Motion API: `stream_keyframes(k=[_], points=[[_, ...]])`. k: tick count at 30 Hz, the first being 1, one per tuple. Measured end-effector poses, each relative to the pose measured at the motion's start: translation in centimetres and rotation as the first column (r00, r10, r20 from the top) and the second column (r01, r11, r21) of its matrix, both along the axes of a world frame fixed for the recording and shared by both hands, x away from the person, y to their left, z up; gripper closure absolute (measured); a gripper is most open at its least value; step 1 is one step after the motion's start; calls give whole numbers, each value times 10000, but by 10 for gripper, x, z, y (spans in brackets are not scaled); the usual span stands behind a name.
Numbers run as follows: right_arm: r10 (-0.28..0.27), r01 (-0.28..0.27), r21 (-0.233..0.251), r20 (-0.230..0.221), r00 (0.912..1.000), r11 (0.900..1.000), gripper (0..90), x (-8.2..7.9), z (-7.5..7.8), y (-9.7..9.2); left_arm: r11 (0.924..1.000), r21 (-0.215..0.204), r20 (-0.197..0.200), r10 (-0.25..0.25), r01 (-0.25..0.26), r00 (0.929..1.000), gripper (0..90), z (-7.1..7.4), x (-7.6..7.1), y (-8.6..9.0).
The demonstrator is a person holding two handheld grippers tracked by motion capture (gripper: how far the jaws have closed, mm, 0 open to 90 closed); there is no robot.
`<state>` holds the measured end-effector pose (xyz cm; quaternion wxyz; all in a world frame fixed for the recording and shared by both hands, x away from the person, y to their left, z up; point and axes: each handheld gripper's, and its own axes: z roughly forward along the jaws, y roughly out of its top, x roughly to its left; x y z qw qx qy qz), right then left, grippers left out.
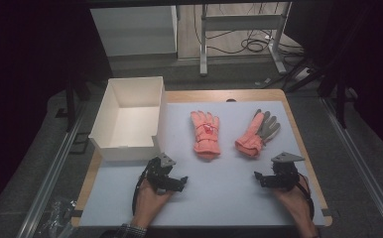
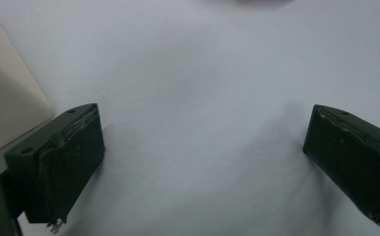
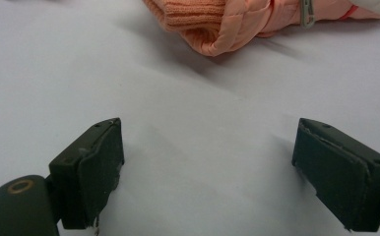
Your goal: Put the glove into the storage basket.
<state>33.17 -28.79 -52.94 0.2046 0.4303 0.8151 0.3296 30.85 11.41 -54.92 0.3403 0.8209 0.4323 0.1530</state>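
Two orange gloves lie on the white mat: one (image 1: 206, 134) flat with its back up at the middle, the other (image 1: 255, 132) to its right, tilted, its grey palm showing. My left gripper (image 1: 172, 182) rests low near the mat's front left, open, nothing between its jaws (image 2: 203, 147). My right gripper (image 1: 259, 177) sits at the front right, also open and empty (image 3: 207, 157). Just beyond it lies the knitted cuff of the right glove (image 3: 212, 22).
An open white box (image 1: 130, 119) stands at the mat's back left; its corner (image 2: 6, 108) is close to the left gripper. The wooden table edge (image 1: 308, 163) frames the mat. Table legs and cables sit on the floor behind.
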Motion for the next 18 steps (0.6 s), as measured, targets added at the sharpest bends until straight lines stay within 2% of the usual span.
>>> stream_keyframes(k=[3, 7, 10, 13, 18], points=[[23, -23, 50, -113, 9999, 10000, 143, 1, 2, -1, 10000, 2, 5, -1, 1, 10000, 20, 0, 0, 0], [221, -210, 408, -263, 9994, 9989, 184, 6, 9, -7, 10000, 4, 10, -1, 1, 10000, 20, 0, 0, 0], [244, -238, 435, -149, 9996, 9988, 196, 7, 13, -8, 10000, 4, 9, -2, 2, 10000, 20, 0, 0, 0], [211, -202, 791, -106, 9997, 9967, 216, 11, 22, -11, 10000, 4, 9, 2, -2, 10000, 20, 0, 0, 0], [169, -171, 849, 32, 9999, 9962, 232, 19, 31, -13, 10000, 2, 11, 5, -5, 10000, 20, 0, 0, 0]])
